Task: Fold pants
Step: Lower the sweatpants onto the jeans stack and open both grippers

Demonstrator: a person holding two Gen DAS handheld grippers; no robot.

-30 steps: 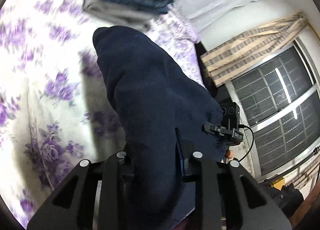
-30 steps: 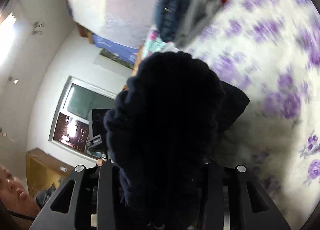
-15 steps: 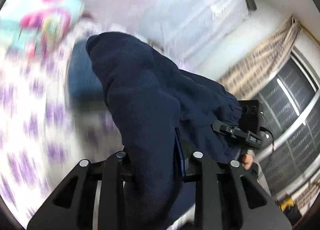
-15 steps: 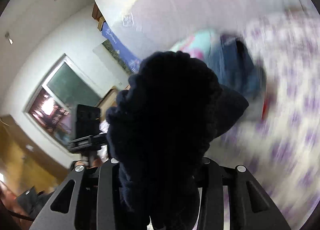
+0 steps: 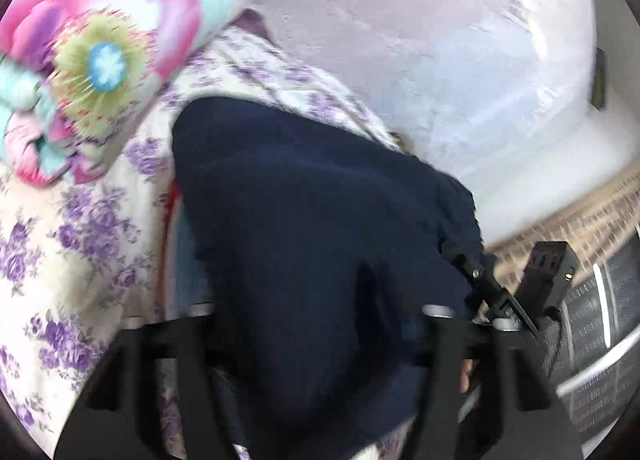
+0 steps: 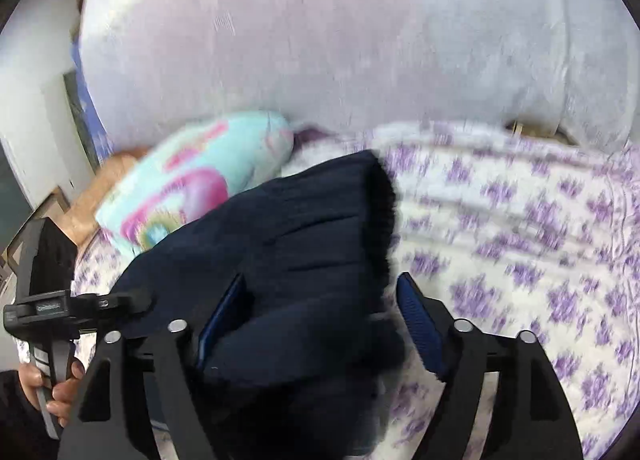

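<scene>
The folded dark navy pants [image 5: 304,199] lie as a thick bundle on the flowered bed sheet [image 5: 80,252], over a blue folded garment with a red edge [image 5: 180,252]. My left gripper [image 5: 320,312] is opening, its fingers spread wide either side of the bundle. In the right wrist view the pants [image 6: 304,227] sit between my right gripper's [image 6: 320,284] opening fingers. Its right blue pad [image 6: 416,324] stands clear of the cloth. The left gripper [image 6: 60,308] shows at that view's left edge, held by a hand [image 6: 52,392].
A rolled blanket in turquoise and pink [image 5: 100,39] [image 6: 192,187] lies just beyond the pants at the left. A pale padded headboard [image 6: 320,39] rises behind the bed. A striped curtain [image 5: 580,211] and a grilled window [image 5: 600,320] are at the right.
Both grippers carried the pants across the bed towards the headboard and the coloured blanket. Their jaws, shut on the bundle before, now stand spread wide around it.
</scene>
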